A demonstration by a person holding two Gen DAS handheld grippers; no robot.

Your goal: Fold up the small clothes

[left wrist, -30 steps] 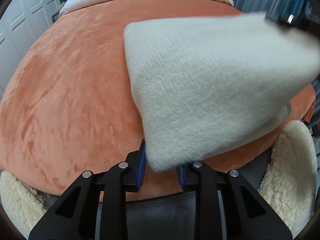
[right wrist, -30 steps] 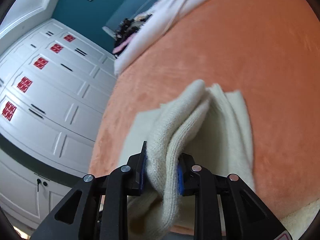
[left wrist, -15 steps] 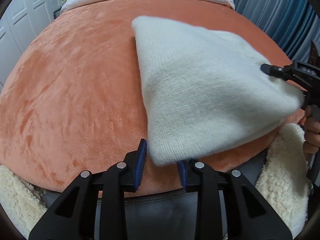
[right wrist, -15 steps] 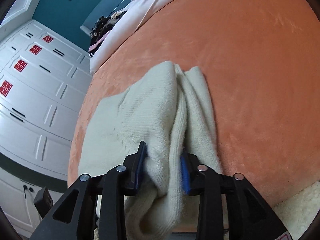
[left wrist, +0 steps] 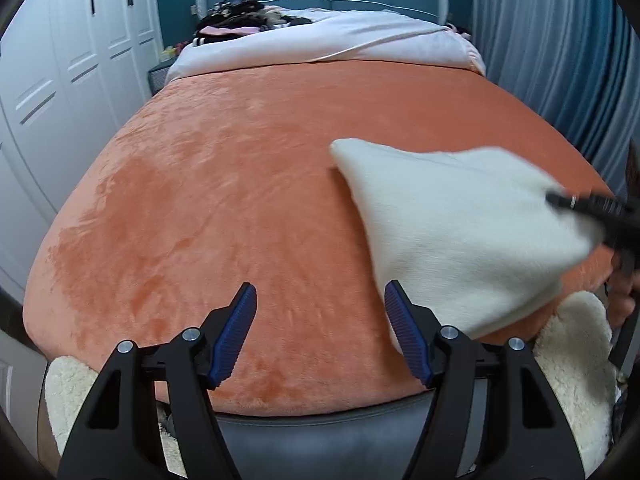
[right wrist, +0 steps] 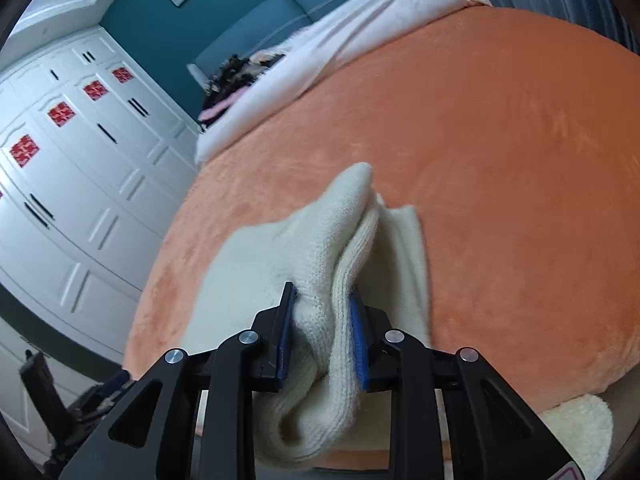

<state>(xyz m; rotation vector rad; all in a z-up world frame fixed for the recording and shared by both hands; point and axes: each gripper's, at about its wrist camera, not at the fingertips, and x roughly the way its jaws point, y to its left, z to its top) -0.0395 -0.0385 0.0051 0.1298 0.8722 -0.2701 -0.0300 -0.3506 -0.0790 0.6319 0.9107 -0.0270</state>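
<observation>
A cream knitted garment lies folded on the orange blanket, near the bed's right front edge. My left gripper is open and empty, just left of the garment's near corner. My right gripper is shut on a bunched edge of the garment and holds that corner a little above the bed. The right gripper also shows in the left wrist view at the garment's right corner.
A white duvet and a pile of dark clothes lie at the bed's far end. White wardrobe doors stand on the left, blue curtains on the right. Cream fleece hangs below the bed's front edge.
My left gripper has let go of the garment's near corner, opened and drawn back to the left. The garment has dropped lower onto the blanket, with my right gripper still holding its edge.
</observation>
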